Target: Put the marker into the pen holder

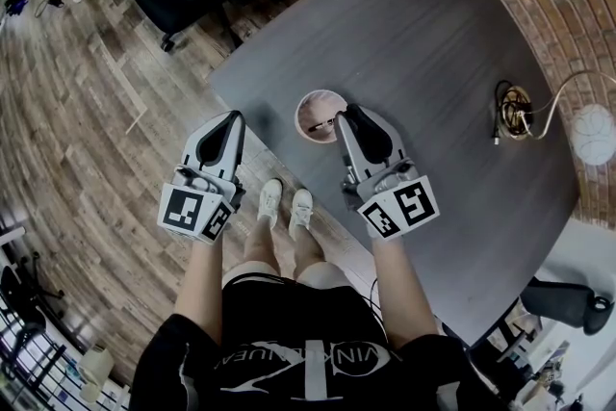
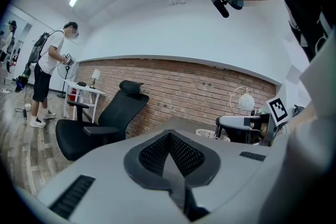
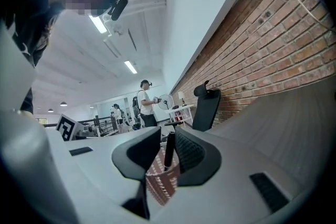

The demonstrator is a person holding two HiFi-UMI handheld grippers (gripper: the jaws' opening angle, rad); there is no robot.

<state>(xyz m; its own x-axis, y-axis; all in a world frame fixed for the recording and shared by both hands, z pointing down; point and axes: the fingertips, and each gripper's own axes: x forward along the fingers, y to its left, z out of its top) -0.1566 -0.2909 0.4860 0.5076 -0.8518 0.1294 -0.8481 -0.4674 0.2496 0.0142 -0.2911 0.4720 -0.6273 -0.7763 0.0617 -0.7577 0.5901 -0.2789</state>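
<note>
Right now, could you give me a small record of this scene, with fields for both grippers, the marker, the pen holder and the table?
left gripper: jaws together, empty, over the floor beside the table
right gripper: jaws apart, above the pen holder
marker: upright between the right jaws, lower end in the holder, gap to one pad
pen holder: mesh cup near the table's edge
table: dark, also carries cables

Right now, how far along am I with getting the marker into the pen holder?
Nearly done. The marker stands with its lower end inside the holder. The right hand-held gripper is at the holder, jaws apart around the marker, so it looks released. What's left: draw that gripper clear. The left hand-held gripper is shut and empty.
</note>
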